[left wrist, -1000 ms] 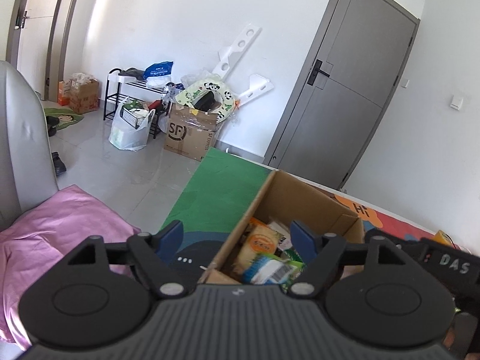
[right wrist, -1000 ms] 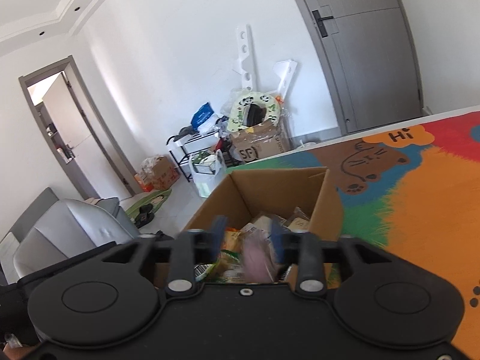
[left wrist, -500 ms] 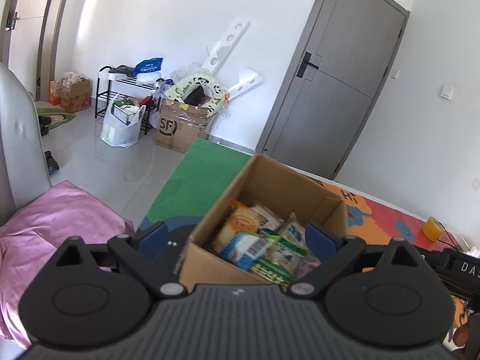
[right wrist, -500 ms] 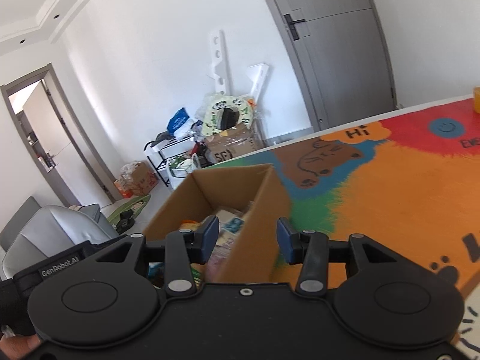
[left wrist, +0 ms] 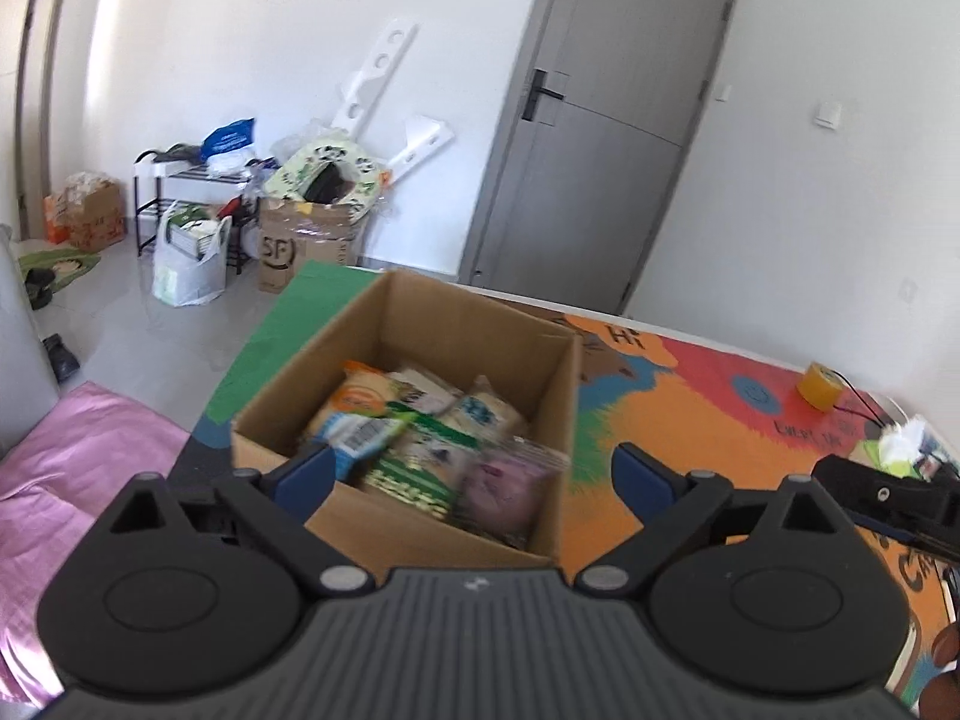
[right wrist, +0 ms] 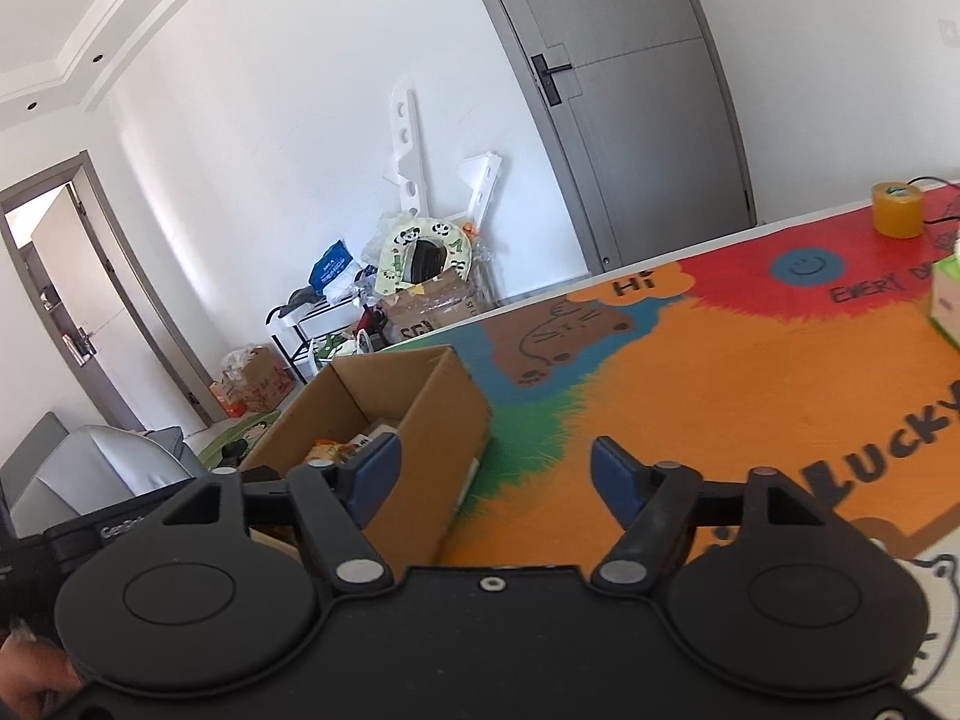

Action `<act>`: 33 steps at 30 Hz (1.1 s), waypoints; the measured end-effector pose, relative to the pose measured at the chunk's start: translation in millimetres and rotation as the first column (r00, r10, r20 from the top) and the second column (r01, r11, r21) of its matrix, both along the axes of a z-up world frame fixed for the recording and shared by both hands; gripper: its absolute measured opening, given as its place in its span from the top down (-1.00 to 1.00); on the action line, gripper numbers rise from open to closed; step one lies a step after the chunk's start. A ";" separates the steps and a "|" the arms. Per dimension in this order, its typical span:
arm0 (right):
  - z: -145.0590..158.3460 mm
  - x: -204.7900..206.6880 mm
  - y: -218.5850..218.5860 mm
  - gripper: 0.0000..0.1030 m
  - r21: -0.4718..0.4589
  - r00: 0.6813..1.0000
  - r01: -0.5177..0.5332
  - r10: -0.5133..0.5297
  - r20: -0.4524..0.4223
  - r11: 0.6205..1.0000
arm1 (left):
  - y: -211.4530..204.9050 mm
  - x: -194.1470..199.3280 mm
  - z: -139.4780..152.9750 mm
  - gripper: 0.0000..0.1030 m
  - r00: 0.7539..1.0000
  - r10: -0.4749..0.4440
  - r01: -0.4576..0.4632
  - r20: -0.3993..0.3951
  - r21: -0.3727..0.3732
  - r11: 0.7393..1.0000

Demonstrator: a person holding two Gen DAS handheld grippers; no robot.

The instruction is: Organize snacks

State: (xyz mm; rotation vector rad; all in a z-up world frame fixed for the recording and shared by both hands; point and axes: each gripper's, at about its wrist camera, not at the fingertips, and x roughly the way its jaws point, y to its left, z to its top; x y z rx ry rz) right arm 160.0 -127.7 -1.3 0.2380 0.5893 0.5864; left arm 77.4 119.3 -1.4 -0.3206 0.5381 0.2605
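Snack packets (left wrist: 420, 438) fill the open brown cardboard box (left wrist: 336, 507) on the colourful mat; box at 12 o'clock under the left gripper (left wrist: 471, 474), jaws spread empty, nearer. Right gripper (right wrist: 495, 474), opening, empty, has box at 10 o'clock.

We were in a home: a grey panelled door (left wrist: 594, 138) stood in the far white wall, a black metal shoe rack (left wrist: 180, 192) and taped cardboard parcel (left wrist: 300, 249) cluttered the far left, a colourful cartoon play mat (right wrist: 750, 372) lay near.
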 end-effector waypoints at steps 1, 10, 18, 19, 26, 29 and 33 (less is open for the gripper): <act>0.6 -1.7 -5.0 -0.51 0.000 1.000 0.005 -0.005 0.002 1.000 | -3.0 -0.3 1.0 -0.90 1.000 -0.006 0.006 0.002 0.000 1.000; 12.8 -18.7 -44.3 -1.00 0.005 0.999 0.028 -0.028 0.040 1.000 | -31.0 -9.3 18.0 -0.99 0.999 -0.046 0.046 0.010 0.014 0.999; 21.5 -35.6 -73.6 -1.00 -0.021 0.997 0.049 -0.048 0.052 0.999 | -46.7 -26.4 26.7 -1.00 0.997 -0.076 0.076 -0.002 0.032 0.997; 22.7 -38.4 -76.7 -1.00 -0.021 0.997 0.052 -0.051 0.055 0.998 | -47.0 -28.8 28.5 -1.00 0.997 -0.072 0.072 0.004 0.027 0.997; 31.9 -58.5 -94.4 -1.00 -0.025 0.996 0.058 -0.056 0.073 0.998 | -56.2 -51.7 39.1 -1.00 0.995 -0.095 0.094 0.021 0.058 0.994; 35.7 -67.1 -100.4 -1.00 -0.033 0.995 0.060 -0.057 0.082 0.998 | -60.6 -57.0 41.8 -1.00 0.994 -0.113 0.112 0.013 0.067 0.991; 40.6 -75.6 -102.8 -1.00 -0.051 0.996 0.046 -0.042 0.080 0.998 | -62.3 -64.8 45.5 -1.00 0.993 -0.116 0.115 0.018 0.071 0.991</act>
